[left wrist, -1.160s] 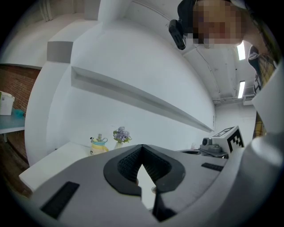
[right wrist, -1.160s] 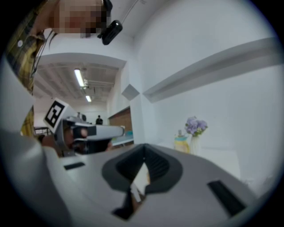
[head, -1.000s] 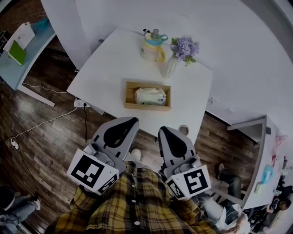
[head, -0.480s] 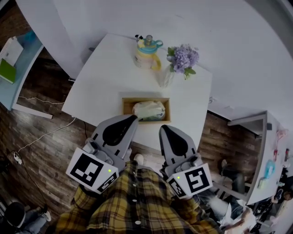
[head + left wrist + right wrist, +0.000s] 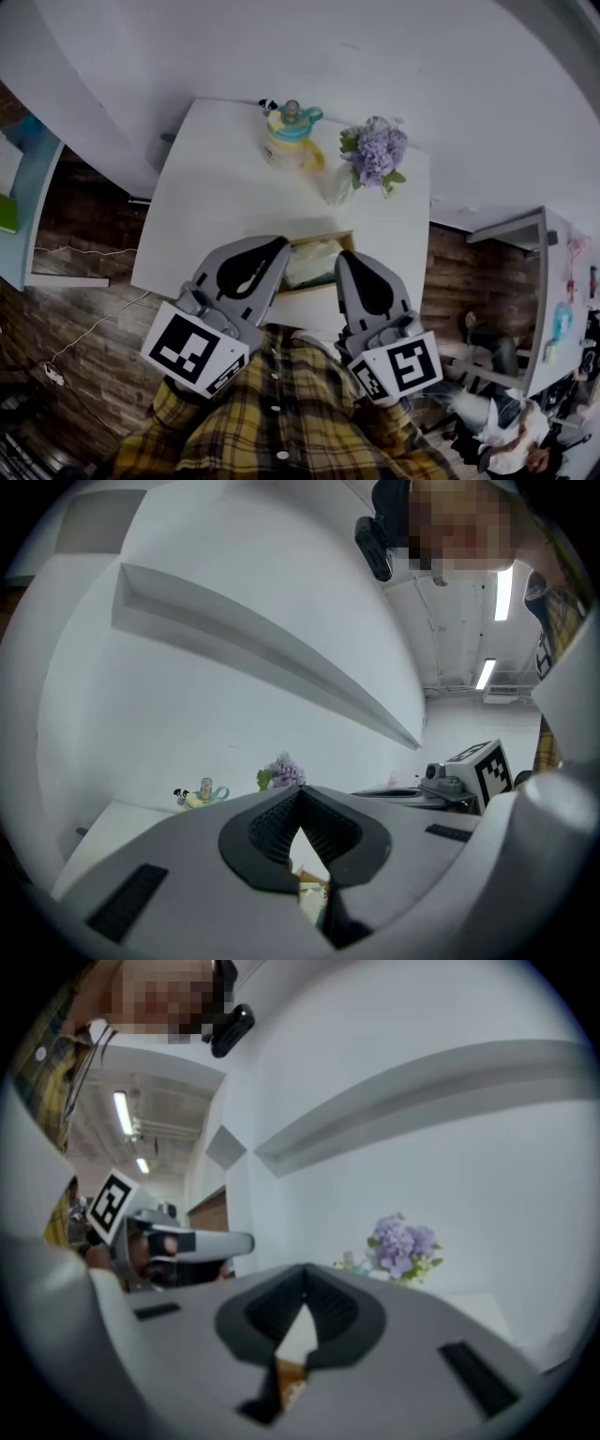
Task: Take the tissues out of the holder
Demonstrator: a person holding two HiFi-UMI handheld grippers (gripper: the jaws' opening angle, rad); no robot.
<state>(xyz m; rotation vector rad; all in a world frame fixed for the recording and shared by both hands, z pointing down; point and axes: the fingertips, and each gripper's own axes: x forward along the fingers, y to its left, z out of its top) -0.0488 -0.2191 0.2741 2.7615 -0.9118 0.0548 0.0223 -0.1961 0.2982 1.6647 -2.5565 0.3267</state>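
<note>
The wooden holder [image 5: 317,281] stands near the front edge of the white table [image 5: 216,197], with a pale tissue pack [image 5: 311,262] lying in it. In the head view my two grippers cover the holder's left and right ends. The left gripper [image 5: 275,246] is shut with nothing in it, its tip over the holder's left end. My right gripper [image 5: 347,260] is likewise shut and empty, over the right end. In the left gripper view the shut jaws meet at the left gripper [image 5: 300,799], and a sliver of the holder [image 5: 312,891] shows below them. The right gripper [image 5: 305,1297] frames a bit of the holder [image 5: 286,1372] the same way.
A yellow and teal jug [image 5: 286,141] and purple flowers [image 5: 373,155] in a glass vase [image 5: 339,184] stand at the table's far side. A cable [image 5: 84,328] lies on the wood floor at the left. A white desk [image 5: 539,309] stands at the right.
The table and holder have come closer. The holder lay ahead of both grippers before; now their tips overlap its two ends. Both grippers stayed shut.
</note>
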